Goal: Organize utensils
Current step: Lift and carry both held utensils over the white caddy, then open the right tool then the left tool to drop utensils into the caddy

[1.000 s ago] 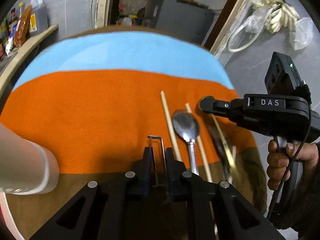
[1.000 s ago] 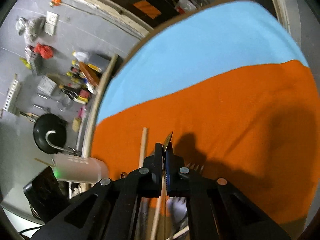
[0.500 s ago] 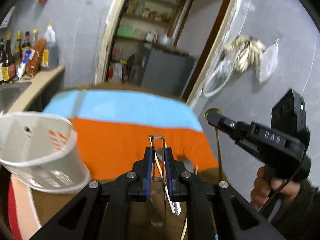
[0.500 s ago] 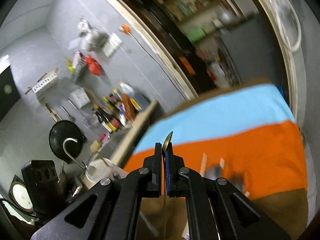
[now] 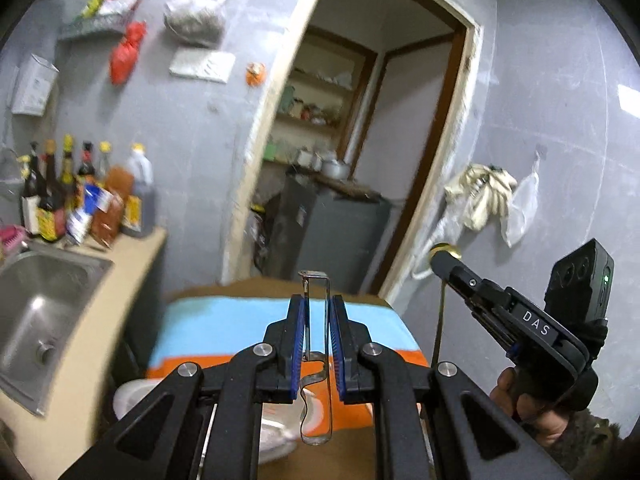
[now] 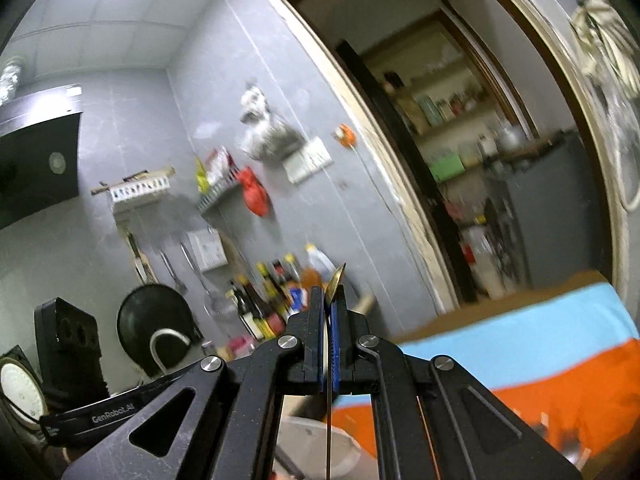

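My left gripper (image 5: 318, 312) is shut on a thin metal wire-frame utensil (image 5: 318, 360) that hangs down between its fingers, above a white utensil cup (image 5: 276, 432). My right gripper (image 6: 329, 304) is shut on a slim gold-coloured utensil (image 6: 329, 380) whose shaft hangs straight down over the same white cup (image 6: 320, 444). The right gripper also shows at the right of the left wrist view (image 5: 444, 258), with the gold utensil (image 5: 439, 328) dangling from it. Both grippers are raised well above the table.
The table has an orange and light-blue cloth (image 5: 240, 332), also in the right wrist view (image 6: 540, 372). A steel sink (image 5: 36, 320) and bottles (image 5: 80, 200) stand at left. A doorway (image 5: 352, 160) lies behind the table.
Both grippers have lifted off the table with their utensils and tilted up toward the room. The white cup now sits below them and the spoon and chopsticks have left view.
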Motion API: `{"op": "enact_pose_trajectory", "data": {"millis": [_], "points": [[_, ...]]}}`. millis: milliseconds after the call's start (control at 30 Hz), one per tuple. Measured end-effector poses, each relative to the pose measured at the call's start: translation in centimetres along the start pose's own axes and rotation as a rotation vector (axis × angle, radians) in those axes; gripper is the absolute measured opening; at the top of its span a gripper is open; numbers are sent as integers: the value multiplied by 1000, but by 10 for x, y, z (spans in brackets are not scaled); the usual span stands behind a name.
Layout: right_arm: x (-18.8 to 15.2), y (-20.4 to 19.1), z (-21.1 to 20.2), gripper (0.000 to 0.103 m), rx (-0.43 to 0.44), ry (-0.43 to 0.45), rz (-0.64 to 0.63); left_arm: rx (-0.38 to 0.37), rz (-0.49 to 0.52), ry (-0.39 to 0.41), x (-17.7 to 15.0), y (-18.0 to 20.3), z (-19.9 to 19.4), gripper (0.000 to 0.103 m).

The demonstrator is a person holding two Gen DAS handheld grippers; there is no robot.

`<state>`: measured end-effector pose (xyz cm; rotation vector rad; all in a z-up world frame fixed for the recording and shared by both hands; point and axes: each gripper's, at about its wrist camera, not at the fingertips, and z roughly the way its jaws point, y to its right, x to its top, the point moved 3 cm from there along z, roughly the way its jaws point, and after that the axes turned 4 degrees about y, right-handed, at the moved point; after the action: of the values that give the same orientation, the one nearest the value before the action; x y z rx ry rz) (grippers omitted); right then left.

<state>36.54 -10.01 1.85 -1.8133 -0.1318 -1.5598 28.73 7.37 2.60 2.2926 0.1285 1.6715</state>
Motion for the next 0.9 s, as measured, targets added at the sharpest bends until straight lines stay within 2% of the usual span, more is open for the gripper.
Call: {"op": "enact_pose_trajectory", "data": {"millis": [167, 400, 633, 900], "points": [[-20, -30, 30, 3, 1, 31, -18, 77, 19, 45, 14, -43, -22, 12], [-66, -26, 53, 3, -51, -15, -68, 176, 4, 51, 1, -96, -23, 12], [-93, -12, 65, 3, -96, -65, -95, 179, 9, 31, -26, -109, 0, 12], [-101, -8, 65, 3, -107, -105, -99, 167, 35, -29, -45, -104, 17, 12]]}}
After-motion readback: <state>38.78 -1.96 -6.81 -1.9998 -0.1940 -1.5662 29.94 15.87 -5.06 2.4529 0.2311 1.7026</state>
